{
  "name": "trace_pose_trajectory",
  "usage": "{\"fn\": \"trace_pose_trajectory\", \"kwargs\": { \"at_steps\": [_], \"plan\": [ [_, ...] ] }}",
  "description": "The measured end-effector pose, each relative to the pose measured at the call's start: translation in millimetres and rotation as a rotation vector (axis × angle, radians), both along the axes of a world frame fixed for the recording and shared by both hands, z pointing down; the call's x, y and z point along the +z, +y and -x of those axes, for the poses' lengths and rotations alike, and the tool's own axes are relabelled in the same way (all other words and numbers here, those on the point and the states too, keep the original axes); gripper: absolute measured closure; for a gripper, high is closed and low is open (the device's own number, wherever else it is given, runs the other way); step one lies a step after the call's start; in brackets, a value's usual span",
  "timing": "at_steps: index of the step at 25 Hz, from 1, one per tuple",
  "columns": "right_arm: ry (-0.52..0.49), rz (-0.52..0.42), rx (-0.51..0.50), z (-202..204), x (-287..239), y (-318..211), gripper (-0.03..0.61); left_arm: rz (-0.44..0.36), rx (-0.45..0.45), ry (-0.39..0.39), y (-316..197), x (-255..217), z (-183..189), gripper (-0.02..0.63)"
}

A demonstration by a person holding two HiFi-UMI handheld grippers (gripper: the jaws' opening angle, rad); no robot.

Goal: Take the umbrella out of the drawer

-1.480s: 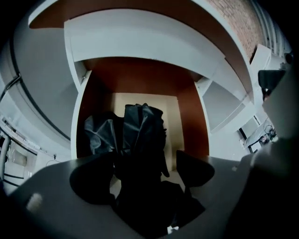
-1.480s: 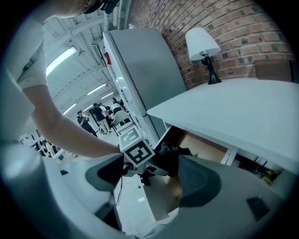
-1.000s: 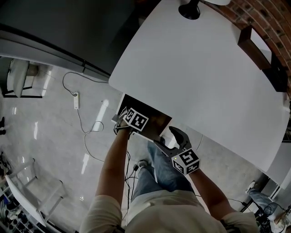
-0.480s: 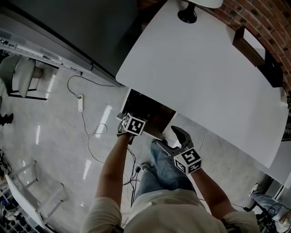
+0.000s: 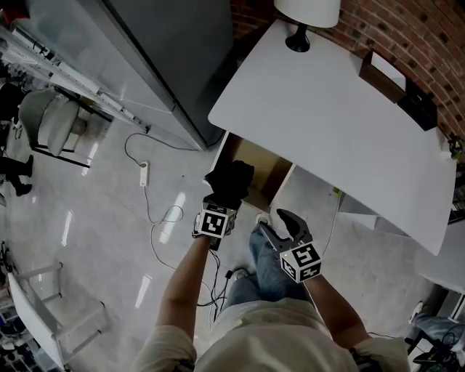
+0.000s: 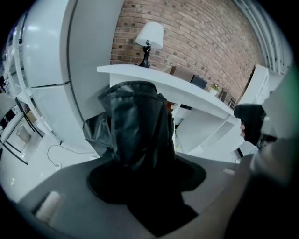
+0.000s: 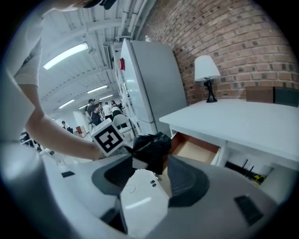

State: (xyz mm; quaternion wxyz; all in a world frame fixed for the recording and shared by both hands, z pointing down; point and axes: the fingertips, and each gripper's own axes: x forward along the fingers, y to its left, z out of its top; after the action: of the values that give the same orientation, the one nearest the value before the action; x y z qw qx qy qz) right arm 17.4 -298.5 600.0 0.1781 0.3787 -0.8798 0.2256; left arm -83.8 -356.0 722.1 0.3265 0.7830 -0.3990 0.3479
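A black folded umbrella (image 5: 229, 182) hangs in the air just in front of the open wooden drawer (image 5: 263, 168) under the white desk (image 5: 327, 116). My left gripper (image 5: 221, 205) is shut on its lower end. In the left gripper view the umbrella (image 6: 135, 121) fills the gap between the jaws and rises past them. My right gripper (image 5: 282, 222) is to the right, near the drawer's front, and its jaws are closing with nothing between them. In the right gripper view the umbrella (image 7: 150, 145) and the drawer (image 7: 198, 148) lie beyond my right gripper (image 7: 149, 173).
A lamp (image 5: 305, 14) stands at the desk's far end, and dark boxes (image 5: 396, 83) line the brick wall. A tall grey fridge (image 5: 174, 51) is left of the desk. Cables (image 5: 156, 211) and a power strip lie on the floor, and a chair (image 5: 51, 123) stands further left.
My left gripper has risen out of the drawer with the umbrella in it, and the drawer's wooden bottom now shows. My right gripper has shifted slightly near the drawer front.
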Motion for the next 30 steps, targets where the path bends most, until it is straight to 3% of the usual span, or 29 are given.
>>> {"fn": "trace_pose_trajectory", "kwargs": {
  "at_steps": [10, 14, 20, 30],
  "plan": [
    [0.054, -0.142, 0.056, 2, -46, 67, 0.531, -0.120, -0.081, 0.110, 94, -78, 9, 0.362],
    [0.074, -0.188, 0.091, 0, -66, 97, 0.577, -0.162, -0.119, 0.146, 133, -107, 15, 0.362],
    [0.032, -0.274, 0.128, 2, -105, 138, 0.577, -0.203, -0.167, 0.185, 196, -144, 23, 0.362],
    [0.009, -0.368, 0.100, 15, -153, 199, 0.577, -0.297, -0.214, 0.230, 270, -203, 35, 0.360]
  ]
}}
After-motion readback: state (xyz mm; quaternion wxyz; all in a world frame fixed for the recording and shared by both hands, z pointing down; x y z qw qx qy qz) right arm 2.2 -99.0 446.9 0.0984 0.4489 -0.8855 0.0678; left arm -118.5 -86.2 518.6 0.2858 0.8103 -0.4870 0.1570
